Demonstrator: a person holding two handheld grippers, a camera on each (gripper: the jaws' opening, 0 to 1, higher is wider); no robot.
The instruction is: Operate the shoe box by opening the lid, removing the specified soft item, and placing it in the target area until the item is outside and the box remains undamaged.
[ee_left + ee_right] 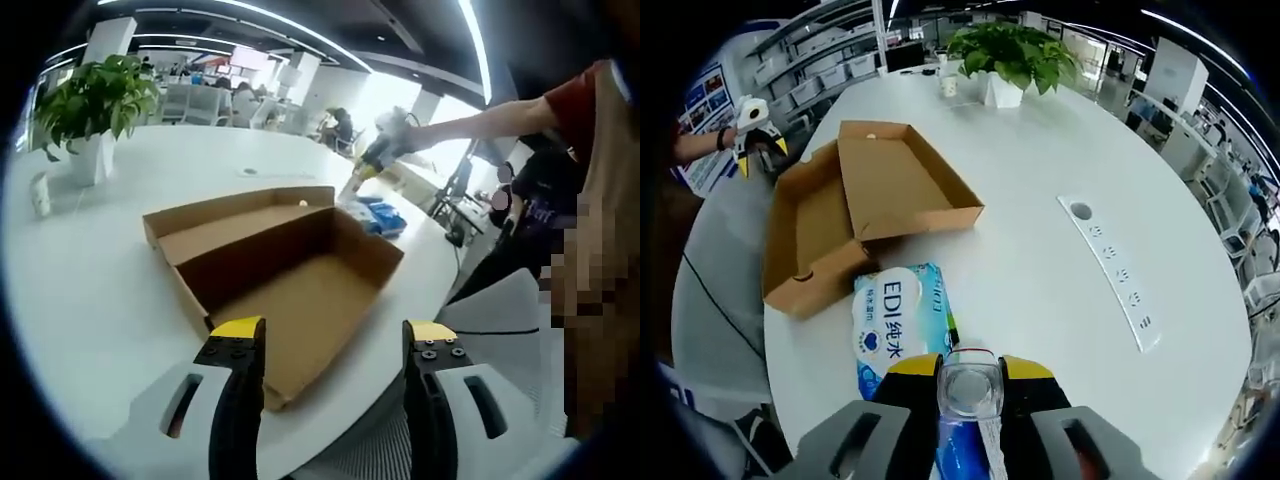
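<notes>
An open brown cardboard shoe box (815,235) is seen lying on the round white bench (1060,300), its lid (902,180) folded back and lying flat beside the tray, both parts looking bare inside. In the right gripper view, a soft pack of tissues (902,320) in a blue and white wrapper is seen on the bench just beside the near end of the box, outside it; the wrapper is printed with "EDI" followed by Chinese characters, and the smaller print cannot be read. The right hand-held gripper (968,385) is shown with its yellow-tipped jaws drawn narrow on a clear plastic bottle (968,392), whose blue label is partly hidden and cannot be read; the bottle is held over the near edge of the tissue pack. In the left gripper view, the left hand-held gripper (335,340) is shown with its jaws set wide and nothing between them, held near the box's closest corner at the bench edge. The same gripper is glimpsed in the right gripper view beyond the far side of the box. A white power strip (1118,270) is set in the bench surface, well apart from the box, and a potted green plant (1012,55) with a small paper cup (950,85) beside it is seen at the far side.
</notes>
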